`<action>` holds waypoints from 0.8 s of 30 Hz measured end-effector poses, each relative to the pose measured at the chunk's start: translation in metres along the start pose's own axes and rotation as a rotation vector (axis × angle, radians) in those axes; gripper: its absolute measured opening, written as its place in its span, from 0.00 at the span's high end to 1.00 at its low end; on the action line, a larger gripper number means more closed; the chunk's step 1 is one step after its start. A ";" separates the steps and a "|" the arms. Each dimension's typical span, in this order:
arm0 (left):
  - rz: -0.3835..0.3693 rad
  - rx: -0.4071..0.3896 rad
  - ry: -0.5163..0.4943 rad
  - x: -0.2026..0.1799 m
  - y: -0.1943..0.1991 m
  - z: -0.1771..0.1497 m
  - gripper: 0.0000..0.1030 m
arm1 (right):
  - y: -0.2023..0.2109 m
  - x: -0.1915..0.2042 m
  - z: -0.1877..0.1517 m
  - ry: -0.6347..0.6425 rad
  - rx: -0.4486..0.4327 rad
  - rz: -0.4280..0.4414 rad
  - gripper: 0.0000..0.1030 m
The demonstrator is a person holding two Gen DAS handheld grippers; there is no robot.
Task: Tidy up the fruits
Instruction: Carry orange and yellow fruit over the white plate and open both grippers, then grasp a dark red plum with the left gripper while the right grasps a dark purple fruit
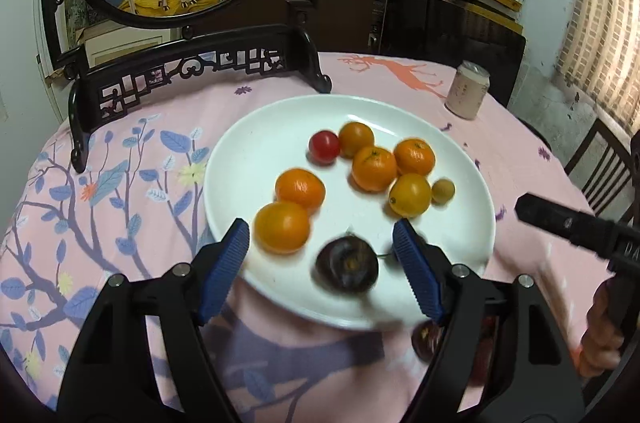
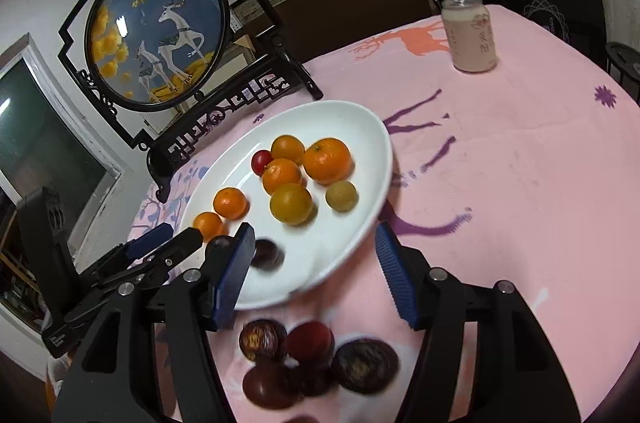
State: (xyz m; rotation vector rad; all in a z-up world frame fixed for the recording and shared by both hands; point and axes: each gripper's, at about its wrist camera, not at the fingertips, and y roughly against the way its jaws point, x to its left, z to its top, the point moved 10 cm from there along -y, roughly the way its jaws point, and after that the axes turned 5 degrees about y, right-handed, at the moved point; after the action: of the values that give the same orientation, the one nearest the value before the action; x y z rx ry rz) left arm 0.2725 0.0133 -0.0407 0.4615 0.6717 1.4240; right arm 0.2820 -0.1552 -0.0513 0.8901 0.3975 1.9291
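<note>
Left gripper (image 1: 322, 247): fingers spread wide, empty, above the plate's near rim.
Right gripper (image 2: 316, 255): fingers apart, holding nothing.
Plate (image 1: 248, 143): held oranges (image 1: 374, 163) and a dark plum (image 1: 346, 264).
Loose plums (image 2: 316, 363): lay on the tablecloth (image 2: 520, 183), near the plate.
</note>
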 end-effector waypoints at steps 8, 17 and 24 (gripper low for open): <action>0.005 -0.001 -0.108 -0.027 0.025 -0.043 0.17 | 0.040 -0.024 -0.035 -0.058 -0.013 -0.040 0.37; -0.021 -0.056 -0.200 -0.060 0.050 -0.069 0.12 | 0.059 -0.046 -0.043 -0.180 -0.043 -0.033 0.31; -0.026 -0.059 -0.347 -0.093 0.045 -0.082 0.10 | 0.063 -0.045 -0.040 -0.177 -0.051 -0.031 0.31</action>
State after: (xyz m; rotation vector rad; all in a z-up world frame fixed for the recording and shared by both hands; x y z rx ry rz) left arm 0.1823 -0.0821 -0.0577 0.6331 0.3537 1.2944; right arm 0.2265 -0.2224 -0.0600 1.0058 0.2544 1.8078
